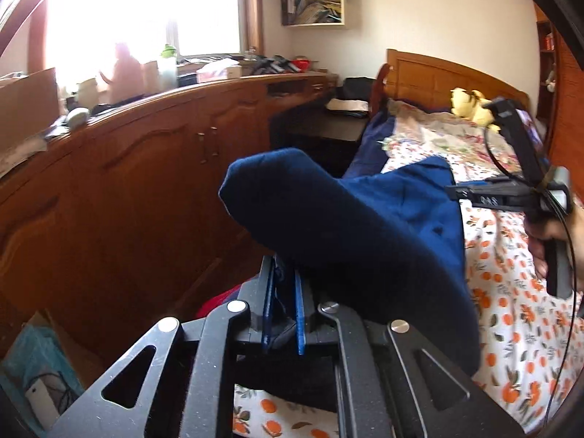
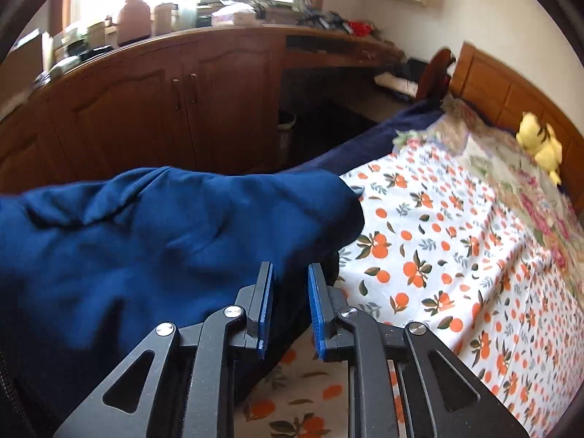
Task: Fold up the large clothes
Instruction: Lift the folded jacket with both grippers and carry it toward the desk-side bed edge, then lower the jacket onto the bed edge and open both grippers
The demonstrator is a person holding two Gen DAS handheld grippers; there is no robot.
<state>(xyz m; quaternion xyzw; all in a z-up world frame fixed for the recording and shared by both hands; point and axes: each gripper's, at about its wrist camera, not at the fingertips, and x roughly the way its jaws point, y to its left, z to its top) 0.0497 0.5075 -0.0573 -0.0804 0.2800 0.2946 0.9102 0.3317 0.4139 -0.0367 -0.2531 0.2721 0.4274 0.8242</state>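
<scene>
A large dark blue garment (image 1: 346, 226) hangs lifted above the bed, stretched between both grippers. My left gripper (image 1: 284, 266) is shut on a fold of the blue garment, whose cloth drapes over its tips. In the right wrist view the same garment (image 2: 153, 241) bunches to the left and runs between the blue pads; my right gripper (image 2: 290, 273) is shut on it, with a narrow gap filled by cloth. The right gripper also shows in the left wrist view (image 1: 460, 191), pinching the garment's far corner.
The bed with an orange-print sheet (image 2: 456, 255) lies below and to the right, with a wooden headboard (image 2: 511, 87) and a yellow plush toy (image 2: 540, 146). A long wooden cabinet (image 1: 146, 168) with a cluttered top stands to the left. A dark bedside table (image 1: 328, 127) stands by the bed.
</scene>
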